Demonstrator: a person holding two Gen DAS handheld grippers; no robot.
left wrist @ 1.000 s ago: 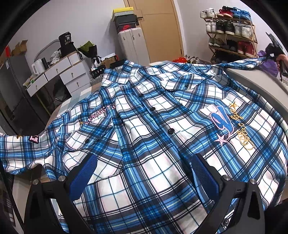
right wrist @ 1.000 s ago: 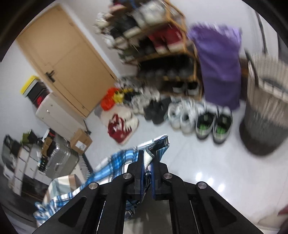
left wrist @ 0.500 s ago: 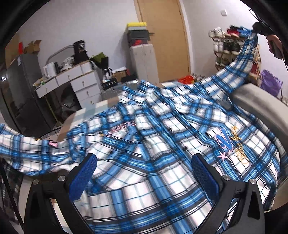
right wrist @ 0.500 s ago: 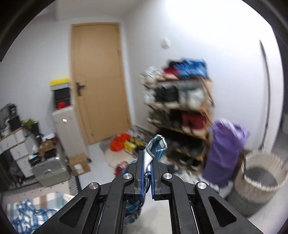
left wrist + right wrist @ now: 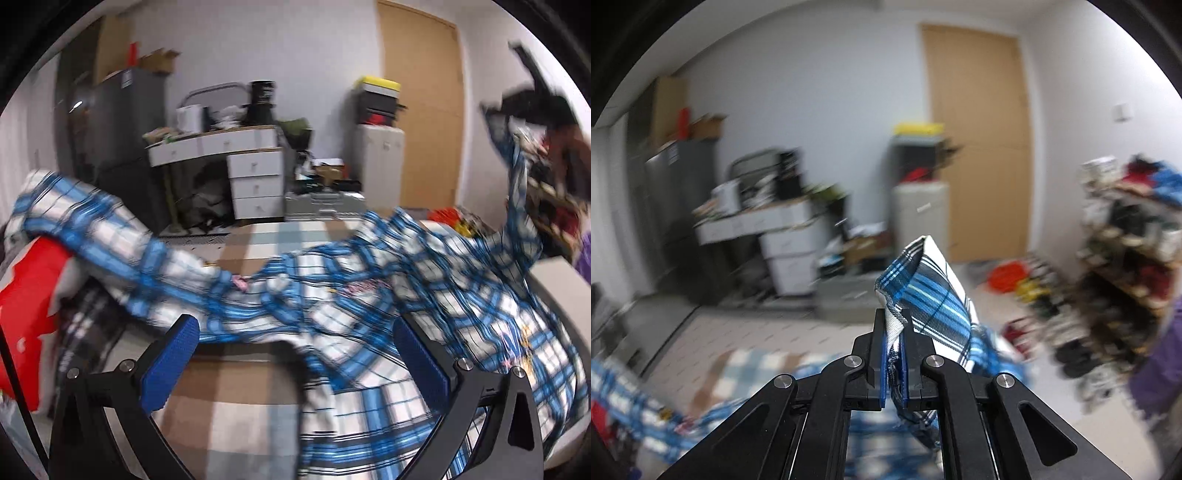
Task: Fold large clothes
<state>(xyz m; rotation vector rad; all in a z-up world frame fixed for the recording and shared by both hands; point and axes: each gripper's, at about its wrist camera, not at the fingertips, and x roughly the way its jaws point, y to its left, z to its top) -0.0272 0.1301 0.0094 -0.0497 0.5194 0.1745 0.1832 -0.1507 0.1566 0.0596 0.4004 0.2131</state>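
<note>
R gripper [image 5: 894, 332] pinches a sleeve end of the blue plaid shirt [image 5: 424, 295], raised far right; rest sprawls rumpled on checked surface [image 5: 236, 417]. L gripper [image 5: 295, 354] gapes wide, empty, tilted down over hem.

— Any free room in the left wrist view?
— Lower centre: bare checked surface [image 5: 229, 417] between the fingers. The shirt [image 5: 424, 295] crosses the middle and right; a red bag [image 5: 29, 295] blocks far left.

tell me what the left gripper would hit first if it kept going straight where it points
Probably the blue plaid shirt, which lies between and just beyond the open jaws of the left gripper; blur makes depth uncertain.
</note>
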